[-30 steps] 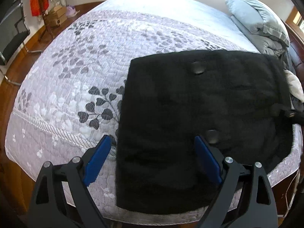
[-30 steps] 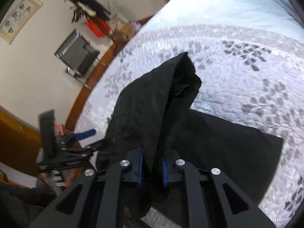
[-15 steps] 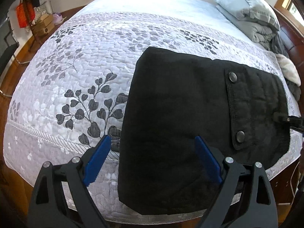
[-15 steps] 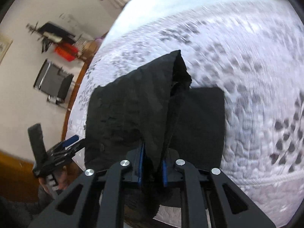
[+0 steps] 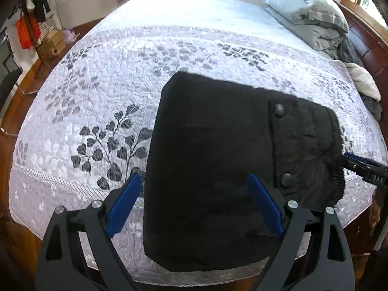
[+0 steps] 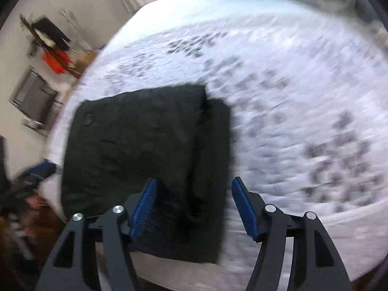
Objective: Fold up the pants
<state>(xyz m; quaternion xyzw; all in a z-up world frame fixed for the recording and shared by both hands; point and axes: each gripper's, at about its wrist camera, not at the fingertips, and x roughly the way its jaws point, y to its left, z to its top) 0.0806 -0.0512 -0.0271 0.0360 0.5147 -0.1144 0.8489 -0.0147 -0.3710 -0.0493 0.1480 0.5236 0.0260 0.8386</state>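
Quilted bed [image 5: 101,101] bears folded black pants [image 5: 218,169]; left gripper [image 5: 194,203] gapes empty; right gripper [image 6: 194,206], at 3 o'clock, is opening over the pants.

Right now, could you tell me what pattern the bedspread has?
The bedspread is pale lilac-white, quilted, with grey leaf sprigs; clearest in the left wrist view.

Black pants [image 5: 213,165] on white-lilac bedspread [image 5: 109,101] with grey leaf print.

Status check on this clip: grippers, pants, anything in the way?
Left gripper open, holding nothing. Right gripper jaws opening, pads off the cloth. Black pants folded flat near the edge of the bed. Nothing in the way.
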